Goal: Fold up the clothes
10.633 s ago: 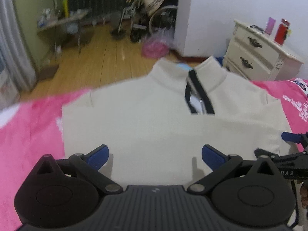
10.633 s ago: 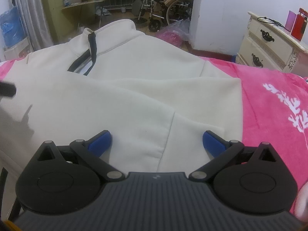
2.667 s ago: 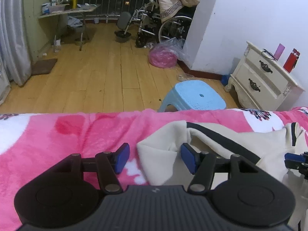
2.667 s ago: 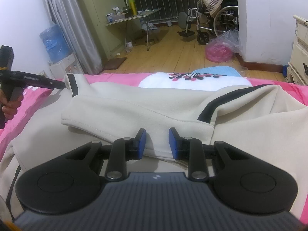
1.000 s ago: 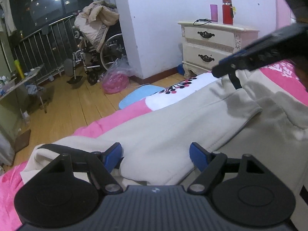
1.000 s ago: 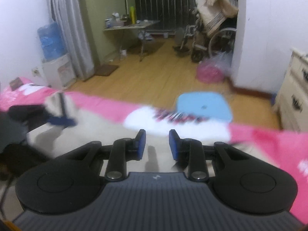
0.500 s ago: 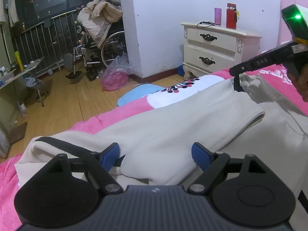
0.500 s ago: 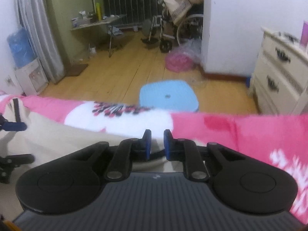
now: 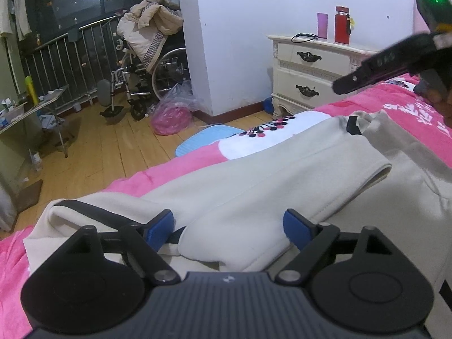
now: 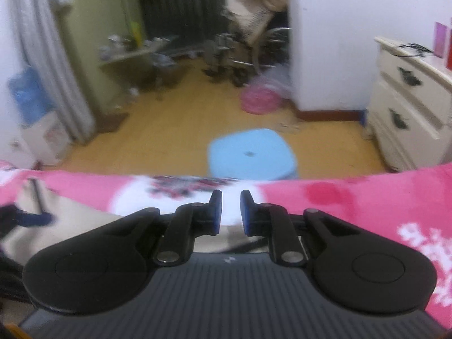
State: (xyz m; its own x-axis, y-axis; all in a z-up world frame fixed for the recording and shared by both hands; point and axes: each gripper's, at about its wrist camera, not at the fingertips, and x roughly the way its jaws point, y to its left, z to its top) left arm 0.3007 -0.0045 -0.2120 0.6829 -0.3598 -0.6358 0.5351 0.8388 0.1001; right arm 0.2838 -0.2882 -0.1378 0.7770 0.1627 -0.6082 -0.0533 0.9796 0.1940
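Left wrist view: cream fleece sweatshirt with black trim (image 9: pixel 282 180) lies on the pink printed bed blanket (image 9: pixel 175 166), along the bed edge that faces the wooden floor, one sleeve folded across the body with its cuff toward the right. Left gripper (image 9: pixel 227 226) sits low over the folded sleeve, jaws spread wide and just been opening, fabric between them but the blue pads don't press it, so released. Right gripper (image 9: pixel 367 73) shows at the upper right of this view, above the garment's far end near the black collar tab, clear of the cloth.

Right wrist view, blurred: right gripper's jaws nearly pressed together with a narrow gap, nothing visibly pinched; they have just been closing. Cream fabric visible at the left and under the gripper body. Light blue plastic stool (image 10: pixel 251 152) on the floor past the bed edge, white two-drawer nightstand (image 10: pixel 409 115) at right.

Step, as judged: sleeve fold just laid down, both grippers let go; body fold not yet done. Next move likely calls for re-grasping, each gripper taking one end of the garment at matching spots, then lifting evenly and carrying it over so the tucked sleeve isn't dragged out. The edge hangs close to the bed's side, so slipping off is a risk.
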